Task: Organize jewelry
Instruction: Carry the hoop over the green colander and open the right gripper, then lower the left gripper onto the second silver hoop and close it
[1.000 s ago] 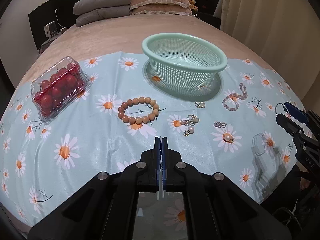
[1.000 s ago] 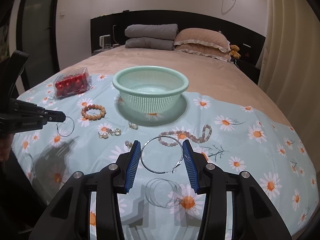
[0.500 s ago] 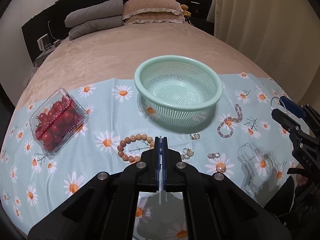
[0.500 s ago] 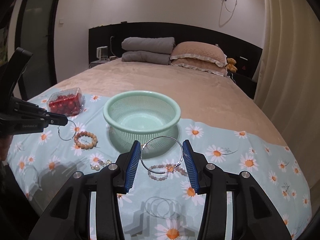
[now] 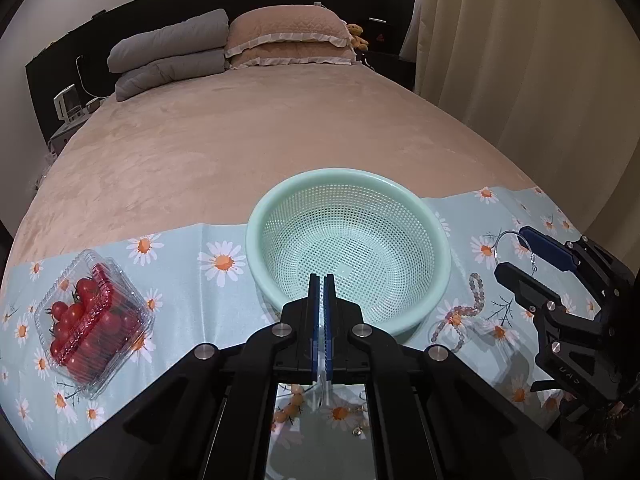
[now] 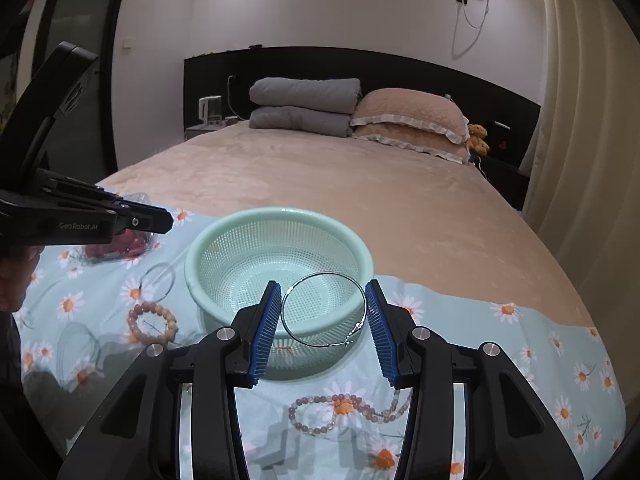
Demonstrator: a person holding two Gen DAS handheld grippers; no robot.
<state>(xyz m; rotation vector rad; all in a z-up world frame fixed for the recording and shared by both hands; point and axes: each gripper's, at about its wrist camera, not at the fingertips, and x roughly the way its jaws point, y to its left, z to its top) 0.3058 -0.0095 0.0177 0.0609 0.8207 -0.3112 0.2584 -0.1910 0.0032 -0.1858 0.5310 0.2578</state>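
Gripping hoop earring (image 6: 324, 309), second hoop (image 6: 158, 280) blurred, bracelet (image 5: 289, 405) half-hidden

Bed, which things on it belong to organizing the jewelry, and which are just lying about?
Job: mint-green plastic mesh basket; silver wire hoop; second silver hoop; brown wooden bead bracelet; pinkish bead strand.
Lying about: clear plastic box of red tomatoes; stacked pillows.

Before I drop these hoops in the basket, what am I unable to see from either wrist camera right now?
- Left wrist view: the left gripper body hides most of the wooden bead bracelet and small earrings.
- Right wrist view: the left gripper's thin hoop earring is faint; the pads' grip on it cannot be seen.
- Right wrist view: the left gripper's fingers cover most of the cherry tomato box.
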